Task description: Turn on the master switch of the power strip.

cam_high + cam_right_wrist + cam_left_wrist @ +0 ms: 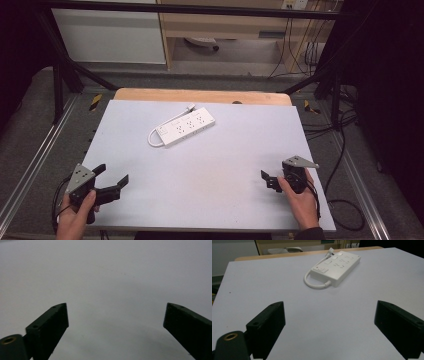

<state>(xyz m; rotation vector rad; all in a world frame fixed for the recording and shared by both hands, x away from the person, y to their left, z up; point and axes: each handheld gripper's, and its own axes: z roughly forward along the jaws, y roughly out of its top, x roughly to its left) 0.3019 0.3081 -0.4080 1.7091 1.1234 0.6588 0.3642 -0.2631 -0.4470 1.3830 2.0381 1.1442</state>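
a: white plastic power strip (186, 127) lies on the pale grey table (210, 190), toward the far edge and a little left of centre. its short cord (154, 140) loops out at the near-left end.

b: long axis?

a: diagonal in the high view, near-left to far-right. switch end nearer the person, sockets running away toward the wooden edge strip (200, 95).

b: grippers?

a: left gripper (111, 177) held at the near-left corner, jaws spread wide, nothing between them. in the left gripper view the strip (336, 266) sits ahead and slightly right of the line between the jaws, well apart from them. right gripper (266, 179) at the near-right side, jaws also wide apart and empty; the right gripper view looks down on bare table surface (105, 277).

b: which hand is nearer?

a: left, by my reading. both are well short of the strip, but its cord end points toward the left side and the left gripper already faces it.

b: so the approach?

a: judgement only: forward and slightly inward from the left, jaws set across the strip's short width rather than along its length. untouched so far.
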